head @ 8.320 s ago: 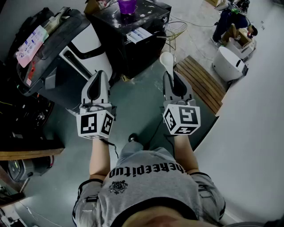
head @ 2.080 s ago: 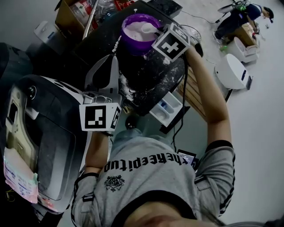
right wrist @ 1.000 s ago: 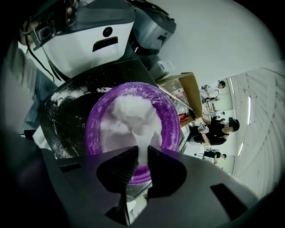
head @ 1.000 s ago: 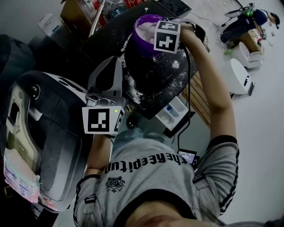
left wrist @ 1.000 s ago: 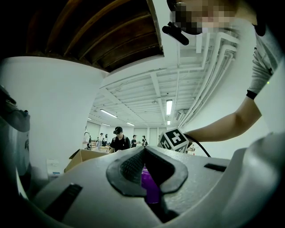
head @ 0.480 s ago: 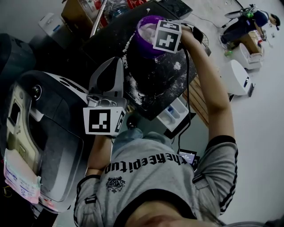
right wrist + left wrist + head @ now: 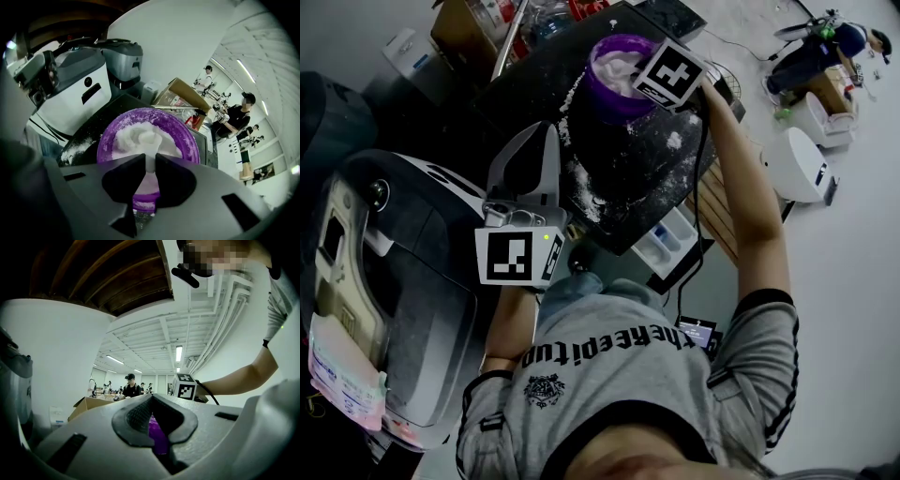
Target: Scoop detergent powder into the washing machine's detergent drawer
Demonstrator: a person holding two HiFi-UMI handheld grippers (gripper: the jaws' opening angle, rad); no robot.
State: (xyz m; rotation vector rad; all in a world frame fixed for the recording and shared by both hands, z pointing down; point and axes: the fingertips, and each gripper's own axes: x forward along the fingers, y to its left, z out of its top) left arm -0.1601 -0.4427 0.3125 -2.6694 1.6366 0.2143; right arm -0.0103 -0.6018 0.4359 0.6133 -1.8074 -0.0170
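Two grippers [image 7: 151, 405] [image 7: 148, 165], one tub [image 7: 614, 97], one scoop [image 7: 146, 139]

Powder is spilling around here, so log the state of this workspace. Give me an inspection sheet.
Surface: black washing machine top, dusted with spilled powder.
Job's things: purple plastic bowl holding white detergent powder; white plastic spoon dipped into it; white detergent drawer pulled open.
Clutter: cardboard box behind the machine.
Grippers: right gripper shut on the spoon's handle; left gripper shut, empty, by the machine's left edge.
Cables: black cable runs from the right gripper down past the drawer.
Surroundings: grey-and-white appliance at left; people in the background.
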